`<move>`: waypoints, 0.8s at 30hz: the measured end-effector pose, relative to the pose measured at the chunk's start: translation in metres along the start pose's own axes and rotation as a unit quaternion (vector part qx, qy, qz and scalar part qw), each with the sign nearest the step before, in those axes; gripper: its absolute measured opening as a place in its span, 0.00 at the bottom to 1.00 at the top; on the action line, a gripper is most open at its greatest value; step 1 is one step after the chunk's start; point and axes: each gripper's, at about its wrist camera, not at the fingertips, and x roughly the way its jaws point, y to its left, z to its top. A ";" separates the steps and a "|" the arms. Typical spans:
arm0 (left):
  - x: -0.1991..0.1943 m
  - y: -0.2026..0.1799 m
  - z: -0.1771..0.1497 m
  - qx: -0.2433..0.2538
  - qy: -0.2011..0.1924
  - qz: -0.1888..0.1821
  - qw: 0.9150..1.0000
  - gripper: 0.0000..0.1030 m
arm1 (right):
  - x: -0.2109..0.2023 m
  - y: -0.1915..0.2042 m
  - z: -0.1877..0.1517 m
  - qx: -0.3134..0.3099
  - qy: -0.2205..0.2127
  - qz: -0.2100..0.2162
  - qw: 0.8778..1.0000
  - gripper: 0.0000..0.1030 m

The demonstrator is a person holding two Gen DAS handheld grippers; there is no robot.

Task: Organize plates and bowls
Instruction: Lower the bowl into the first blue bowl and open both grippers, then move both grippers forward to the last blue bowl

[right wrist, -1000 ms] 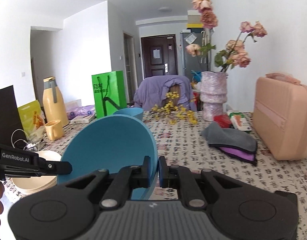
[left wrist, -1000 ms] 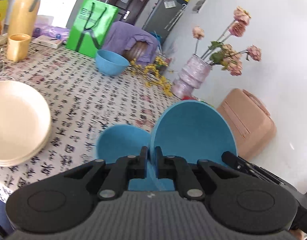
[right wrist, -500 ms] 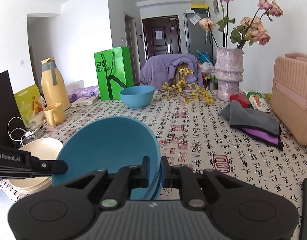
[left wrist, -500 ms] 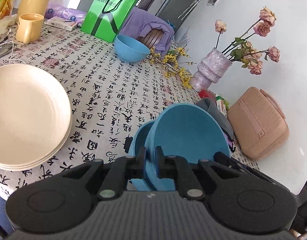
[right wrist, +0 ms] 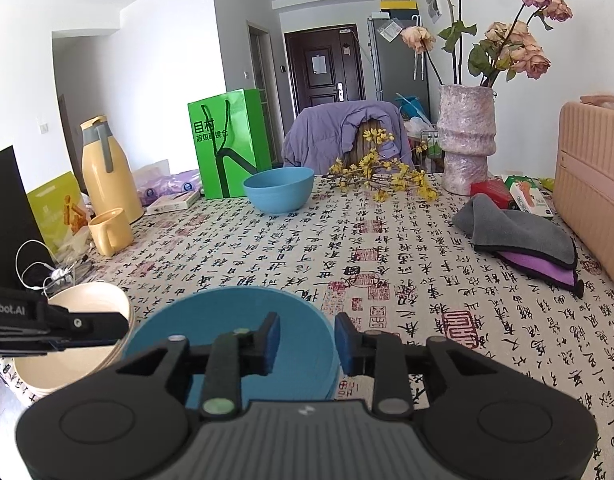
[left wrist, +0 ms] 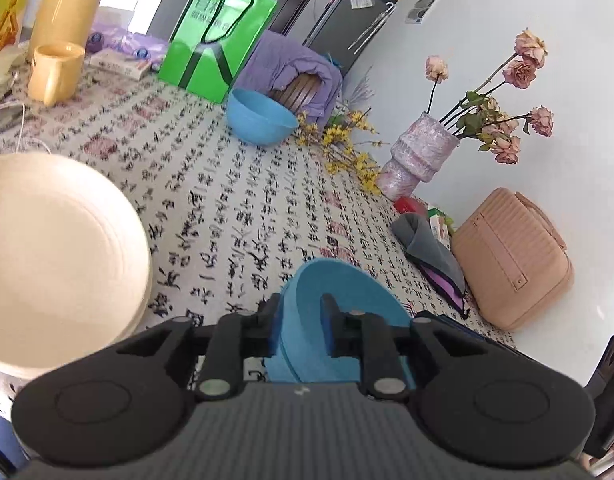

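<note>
Left wrist view: the left gripper [left wrist: 301, 326] is seen with its jaws opening, the rim of a blue plate [left wrist: 347, 304] standing between the spread pads with a gap visible at the right pad. The plate is nested on a second blue piece on the calligraphy-print tablecloth [left wrist: 235, 200] at 6 o'clock in the frame. A stack of cream plates [left wrist: 55, 256] is placed at 9 o'clock, just beside the blue pieces. A blue bowl [left wrist: 261, 120] is set at 12 o'clock, well apart, near a green gift bag [left wrist: 217, 38].

From the right wrist, the right gripper [right wrist: 307, 342] is likewise caught with its jaws opening, the plate's right rim passing between the parted pads without being pressed. The blue plate [right wrist: 211, 320] is shown lying at 6 o'clock, the cream stack [right wrist: 87, 308] at 8 o'clock behind the other gripper's black body. A pink case [right wrist: 595, 184] and folded grey cloth [right wrist: 511, 228] are seen at 3 o'clock.
</note>
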 end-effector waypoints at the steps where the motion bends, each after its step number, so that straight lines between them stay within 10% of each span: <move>1: -0.001 0.000 0.000 0.004 -0.005 0.002 1.000 0.32 | 0.000 0.000 0.000 -0.002 0.000 0.000 1.000 0.29; 7: -0.016 0.001 -0.009 0.078 -0.038 0.018 0.996 0.50 | -0.006 0.001 -0.002 -0.013 -0.009 0.004 1.000 0.41; 14: -0.050 0.019 -0.042 0.161 -0.108 0.092 0.977 0.82 | -0.034 0.007 -0.023 -0.038 -0.064 0.022 0.997 0.80; 24: -0.101 0.052 -0.053 0.165 -0.165 0.129 0.964 0.98 | -0.056 0.049 -0.066 -0.082 -0.082 0.048 0.992 0.87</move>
